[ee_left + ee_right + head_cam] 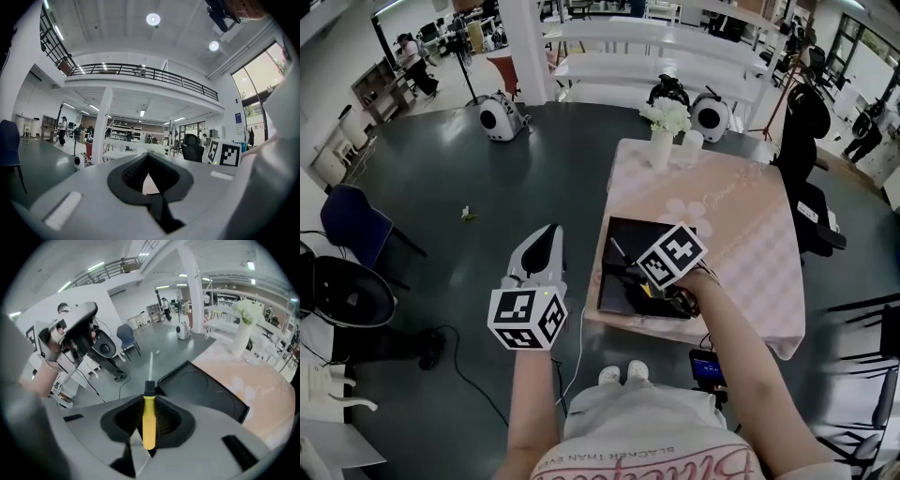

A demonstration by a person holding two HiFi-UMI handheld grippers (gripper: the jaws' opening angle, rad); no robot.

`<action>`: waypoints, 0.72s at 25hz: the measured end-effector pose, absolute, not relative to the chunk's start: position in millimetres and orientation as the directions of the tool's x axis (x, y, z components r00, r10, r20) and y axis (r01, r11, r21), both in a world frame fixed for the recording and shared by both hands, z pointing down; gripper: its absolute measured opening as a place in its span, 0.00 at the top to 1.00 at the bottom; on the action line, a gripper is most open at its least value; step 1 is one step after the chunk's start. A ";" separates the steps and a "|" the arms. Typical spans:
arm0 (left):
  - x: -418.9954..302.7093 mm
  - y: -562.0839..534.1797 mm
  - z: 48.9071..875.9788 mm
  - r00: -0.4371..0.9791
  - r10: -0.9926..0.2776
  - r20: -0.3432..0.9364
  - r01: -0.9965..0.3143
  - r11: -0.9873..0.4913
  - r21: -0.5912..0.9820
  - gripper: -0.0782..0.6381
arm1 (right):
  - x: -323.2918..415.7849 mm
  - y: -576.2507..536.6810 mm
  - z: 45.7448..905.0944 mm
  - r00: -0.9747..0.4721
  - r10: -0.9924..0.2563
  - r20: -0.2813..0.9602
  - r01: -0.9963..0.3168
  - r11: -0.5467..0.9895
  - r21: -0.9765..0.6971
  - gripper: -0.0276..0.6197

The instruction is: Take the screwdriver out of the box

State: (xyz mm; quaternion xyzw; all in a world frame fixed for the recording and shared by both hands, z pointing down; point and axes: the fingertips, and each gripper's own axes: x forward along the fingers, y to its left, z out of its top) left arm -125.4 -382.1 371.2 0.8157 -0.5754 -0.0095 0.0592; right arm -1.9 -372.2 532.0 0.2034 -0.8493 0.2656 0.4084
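**Screwdriver clamped in the right hand-held gripper, over the open box**

Screwdriver (148, 416) sits at the lower centre of the right gripper view, its yellow handle pinched between the two jaws of the right hand-held gripper (149, 423). The black collar and thin metal shaft run straight up the frame from the jaws, and the tip shows against the grey floor. The black box (206, 390) lies open just right of the shaft, its left corner close beside the collar; whether the tool touches the box cannot be told from this view.

In the head view the right hand-held gripper (642, 281) is right of centre, over the left part of the box (623, 234). The screwdriver (622, 253) slants up and left from the jaws across the box's dark inside. The box rests on the near left corner of the worktop (741, 234), which has a pale pink cloth. A white vase of white flowers (664, 131) stands at the worktop's far edge.

The left hand-held gripper (546, 234) is left of centre, over the floor and well apart from the box. In the left gripper view the left hand-held gripper (149, 157) has its jaws together at the tips with nothing between them.
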 end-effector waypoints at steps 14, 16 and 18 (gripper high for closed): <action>-104.4 -393.7 340.8 0.378 -0.926 -0.011 -0.923 -0.378 0.074 0.88 | 17.7 -386.1 416.4 -0.721 -0.465 0.514 -0.620 0.764 -0.178 0.83; -103.0 -394.2 337.0 0.381 -0.925 -0.019 -0.922 -0.381 0.069 0.88 | 18.3 -387.1 402.9 -0.726 -0.514 0.458 -0.627 0.768 -0.132 0.83; -102.5 -394.3 333.2 0.384 -0.923 -0.025 -0.921 -0.385 0.064 0.88 | 19.0 -388.7 390.1 -0.725 -0.565 0.394 -0.640 0.764 -0.081 0.83</action>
